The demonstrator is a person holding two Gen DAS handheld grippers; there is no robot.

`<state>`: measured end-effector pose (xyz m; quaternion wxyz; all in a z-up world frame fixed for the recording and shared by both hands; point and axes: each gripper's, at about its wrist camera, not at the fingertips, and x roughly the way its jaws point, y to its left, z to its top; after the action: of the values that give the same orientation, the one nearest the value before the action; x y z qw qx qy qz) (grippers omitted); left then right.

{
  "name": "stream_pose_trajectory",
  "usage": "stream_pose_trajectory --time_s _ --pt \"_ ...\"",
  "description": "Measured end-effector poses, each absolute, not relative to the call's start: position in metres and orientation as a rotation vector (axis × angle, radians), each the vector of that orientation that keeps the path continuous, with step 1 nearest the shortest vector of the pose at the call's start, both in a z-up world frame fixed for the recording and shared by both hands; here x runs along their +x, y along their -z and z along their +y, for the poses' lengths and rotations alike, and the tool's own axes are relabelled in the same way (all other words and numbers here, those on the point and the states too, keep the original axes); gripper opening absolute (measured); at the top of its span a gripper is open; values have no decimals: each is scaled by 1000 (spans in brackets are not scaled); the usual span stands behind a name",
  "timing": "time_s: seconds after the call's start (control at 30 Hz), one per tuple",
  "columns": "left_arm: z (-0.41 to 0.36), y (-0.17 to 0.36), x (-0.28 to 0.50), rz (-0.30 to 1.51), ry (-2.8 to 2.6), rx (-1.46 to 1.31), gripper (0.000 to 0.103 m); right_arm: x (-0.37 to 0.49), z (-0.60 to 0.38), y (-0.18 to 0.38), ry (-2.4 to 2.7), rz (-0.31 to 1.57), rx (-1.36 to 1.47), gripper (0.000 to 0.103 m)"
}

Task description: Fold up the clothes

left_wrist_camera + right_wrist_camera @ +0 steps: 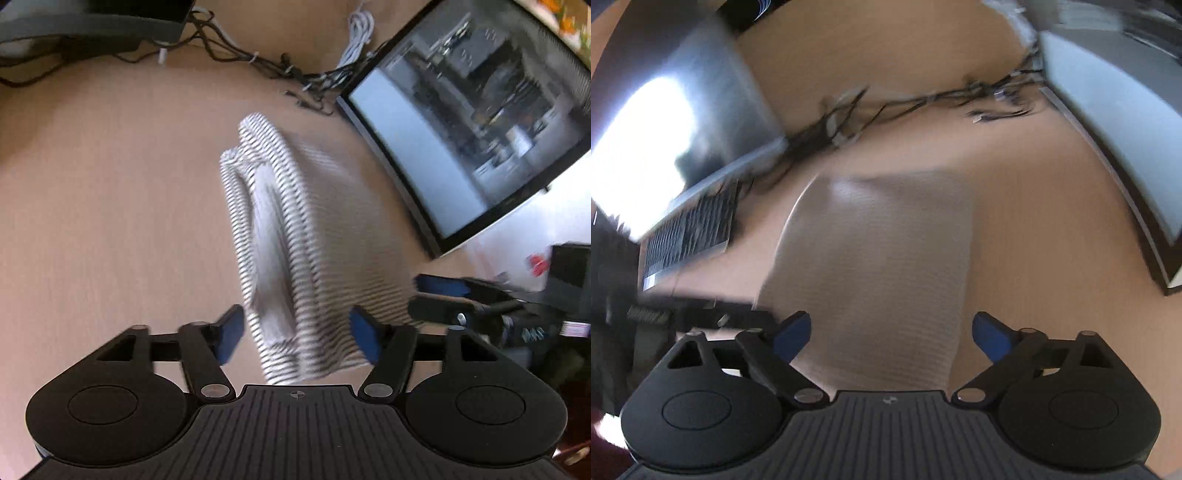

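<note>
In the left wrist view the left gripper (297, 338) has its two blue-padded fingers (231, 338) spread apart, and neither pad presses on anything; the near edge of the striped garment (291, 251) lies between them on the table. That garment is a folded, black-and-white striped piece of clothing, running from the gap between the fingers up toward 12 o'clock, with a rolled or doubled fold along its left side and a flatter, blurred layer spreading toward 3 o'clock. It rests on a pale wooden table (110, 184). At 3 o'clock the right gripper (439, 295) shows at the edge of the cloth, its blue pads stacked one above the other with a gap between them. Toward 1 to 2 o'clock stands a tilted monitor (480, 140), and from 11 to 1 o'clock a bundle of dark cables (258, 61) crosses the tabletop. In the right wrist view the right gripper (892, 336) also has its fingers (991, 338) spread wide, pinching nothing, with the garment (879, 266) lying between and beyond them toward 12 o'clock, its stripes smeared by motion blur. A keyboard (689, 232) lies at 9 to 10 o'clock, the cables (871, 114) run across at 11 to 1 o'clock, and a monitor's edge (1126, 147) fills 2 o'clock.
</note>
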<state>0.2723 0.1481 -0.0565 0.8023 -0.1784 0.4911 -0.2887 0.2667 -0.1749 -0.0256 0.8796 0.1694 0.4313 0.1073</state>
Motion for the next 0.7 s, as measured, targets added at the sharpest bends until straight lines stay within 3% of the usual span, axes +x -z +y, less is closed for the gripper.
stream_pose_trajectory --time_s 0.2,0.23,0.27,0.3,0.7 --pt "136 64 285 1100 650 -383 77 273 -168 36 -111 944 400 94" --pt "132 67 283 1109 652 -361 74 272 -164 37 -113 953 395 90" --pt "129 70 281 1114 652 -345 64 271 -159 39 -126 961 378 82" --pt "127 72 281 1115 646 -340 63 272 -155 39 -136 963 354 80" --pt "89 72 358 975 482 -289 60 379 -192 50 -186 833 238 76"
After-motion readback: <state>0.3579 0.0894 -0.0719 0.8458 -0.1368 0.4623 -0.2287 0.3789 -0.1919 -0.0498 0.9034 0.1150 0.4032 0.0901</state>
